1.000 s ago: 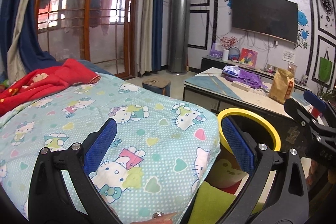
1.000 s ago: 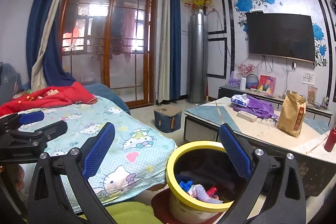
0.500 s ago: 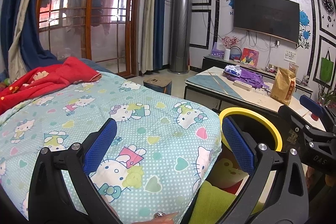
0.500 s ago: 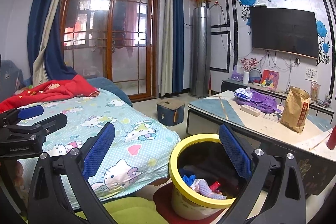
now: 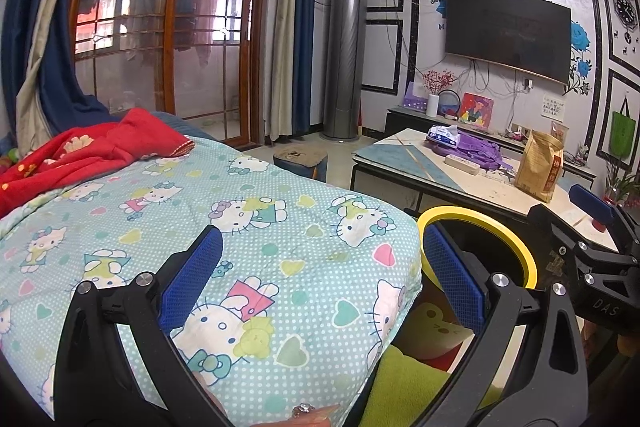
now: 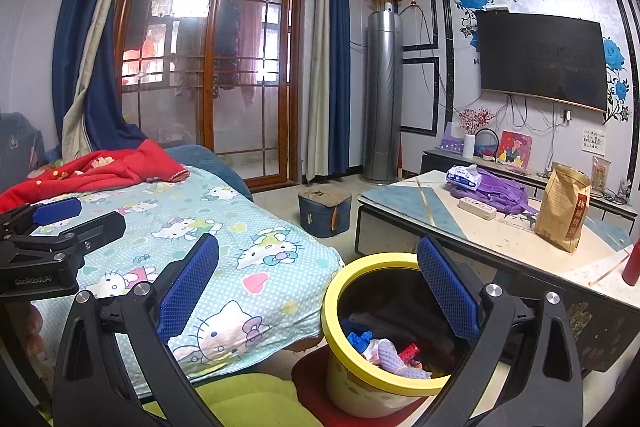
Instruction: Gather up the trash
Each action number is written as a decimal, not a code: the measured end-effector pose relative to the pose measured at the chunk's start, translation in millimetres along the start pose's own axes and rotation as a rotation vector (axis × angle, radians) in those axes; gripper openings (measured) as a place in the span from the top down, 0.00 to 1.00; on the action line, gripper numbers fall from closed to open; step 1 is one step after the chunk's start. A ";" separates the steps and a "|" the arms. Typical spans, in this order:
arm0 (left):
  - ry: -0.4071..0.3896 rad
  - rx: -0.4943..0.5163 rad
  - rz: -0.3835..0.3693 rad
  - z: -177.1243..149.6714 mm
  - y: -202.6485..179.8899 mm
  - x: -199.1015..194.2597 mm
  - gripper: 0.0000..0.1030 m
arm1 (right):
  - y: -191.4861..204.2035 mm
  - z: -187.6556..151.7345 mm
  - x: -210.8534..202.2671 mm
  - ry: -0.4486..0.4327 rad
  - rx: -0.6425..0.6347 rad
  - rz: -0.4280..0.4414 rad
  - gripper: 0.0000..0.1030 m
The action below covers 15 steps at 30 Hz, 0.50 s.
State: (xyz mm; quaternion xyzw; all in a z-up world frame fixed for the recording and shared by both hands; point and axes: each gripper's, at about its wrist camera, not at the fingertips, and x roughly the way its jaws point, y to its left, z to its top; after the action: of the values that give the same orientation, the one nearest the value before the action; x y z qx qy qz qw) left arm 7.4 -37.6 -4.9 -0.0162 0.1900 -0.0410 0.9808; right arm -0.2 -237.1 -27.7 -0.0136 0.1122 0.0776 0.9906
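Trash bin (image 6: 362, 311): yellow-rimmed, lower centre of right view, on floor between bed (image 6: 224, 247) and table (image 6: 500, 239), scraps inside. Right gripper (image 6: 316, 287) directly above, nearer; left gripper (image 5: 320, 279) over bed. Both spread wide, holding nothing.

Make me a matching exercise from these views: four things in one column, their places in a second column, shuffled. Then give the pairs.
Things
1. red blanket
2. brown paper bag
3. yellow-rimmed bin
4. flat black TV

Places
A. on the floor between bed and low table
B. mounted on the wall with blue flowers
C. at the far end of the cartoon-cat bedspread
D. standing on the low table

Pairs: 1-C, 2-D, 3-A, 4-B
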 end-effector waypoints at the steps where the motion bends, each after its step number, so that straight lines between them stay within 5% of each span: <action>1: 0.000 0.000 0.001 0.0 -0.6 -0.1 0.11 | 0.2 -0.2 0.3 0.001 0.000 -0.001 0.06; 15: -0.003 0.000 0.000 0.2 -0.8 -0.6 0.11 | -0.8 -1.9 0.6 0.002 0.004 -0.005 0.06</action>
State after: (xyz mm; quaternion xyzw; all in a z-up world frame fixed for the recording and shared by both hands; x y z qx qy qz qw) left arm 6.9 -38.3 -4.5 -0.0165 0.1888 -0.0408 0.9810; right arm 0.1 -237.8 -29.7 -0.0119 0.1131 0.0751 0.9907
